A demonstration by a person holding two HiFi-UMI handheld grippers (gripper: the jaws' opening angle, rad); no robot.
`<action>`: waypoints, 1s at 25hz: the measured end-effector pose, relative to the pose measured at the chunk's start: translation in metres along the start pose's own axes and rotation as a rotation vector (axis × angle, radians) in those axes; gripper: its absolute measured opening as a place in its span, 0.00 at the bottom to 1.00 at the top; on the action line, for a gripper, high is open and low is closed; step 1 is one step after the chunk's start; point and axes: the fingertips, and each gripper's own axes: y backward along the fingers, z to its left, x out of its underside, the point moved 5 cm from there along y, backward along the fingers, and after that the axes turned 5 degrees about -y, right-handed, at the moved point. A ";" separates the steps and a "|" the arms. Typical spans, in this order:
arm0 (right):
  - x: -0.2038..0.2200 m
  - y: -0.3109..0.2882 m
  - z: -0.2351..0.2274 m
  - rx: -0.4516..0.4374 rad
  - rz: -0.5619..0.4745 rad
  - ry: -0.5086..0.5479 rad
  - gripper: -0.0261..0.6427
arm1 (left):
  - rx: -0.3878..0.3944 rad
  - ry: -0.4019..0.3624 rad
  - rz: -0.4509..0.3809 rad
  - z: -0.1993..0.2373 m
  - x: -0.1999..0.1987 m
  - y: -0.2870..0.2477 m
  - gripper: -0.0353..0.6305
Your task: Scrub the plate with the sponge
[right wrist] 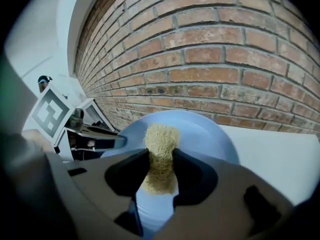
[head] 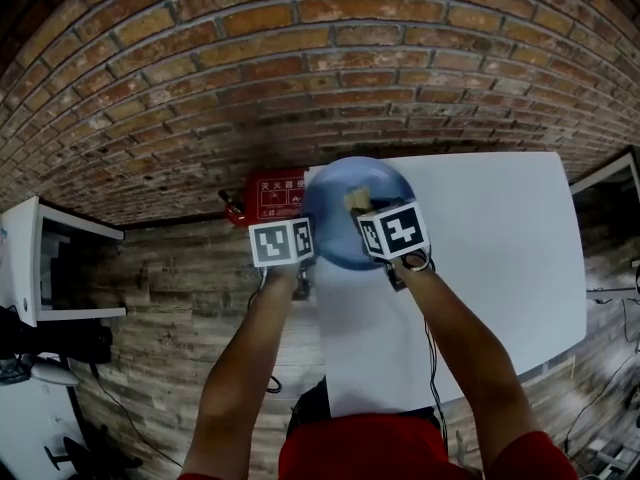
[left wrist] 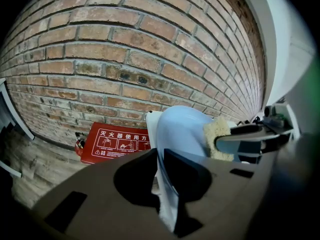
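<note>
A light blue plate (head: 338,208) is held up on edge above the near left corner of the white table (head: 500,258). My left gripper (left wrist: 158,176) is shut on the plate's (left wrist: 180,129) rim, which runs edge-on between its jaws. My right gripper (right wrist: 161,170) is shut on a tan sponge (right wrist: 161,149), whose tip lies against the plate's (right wrist: 205,134) face. In the head view the sponge (head: 354,200) shows just above the right gripper's marker cube (head: 395,231). From the left gripper view the sponge (left wrist: 216,136) sits on the plate's right side.
A brick wall (head: 250,78) fills the background. A red fire-extinguisher box (head: 274,197) stands on the wooden floor by the wall, left of the table. A white cabinet (head: 40,258) stands at the far left.
</note>
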 end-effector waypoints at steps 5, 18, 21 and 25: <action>0.010 0.024 -0.053 0.104 0.006 -0.052 0.27 | 0.000 -0.003 0.002 0.000 0.001 0.000 0.13; 0.012 0.021 0.031 -0.058 -0.033 -0.015 0.27 | -0.007 0.002 -0.002 -0.001 0.001 0.001 0.13; 0.021 0.009 0.058 -0.103 -0.001 0.008 0.27 | -0.011 0.002 -0.002 -0.001 0.001 0.001 0.13; 0.029 0.003 0.060 -0.107 0.019 0.014 0.27 | -0.013 0.004 -0.005 -0.003 0.002 0.000 0.13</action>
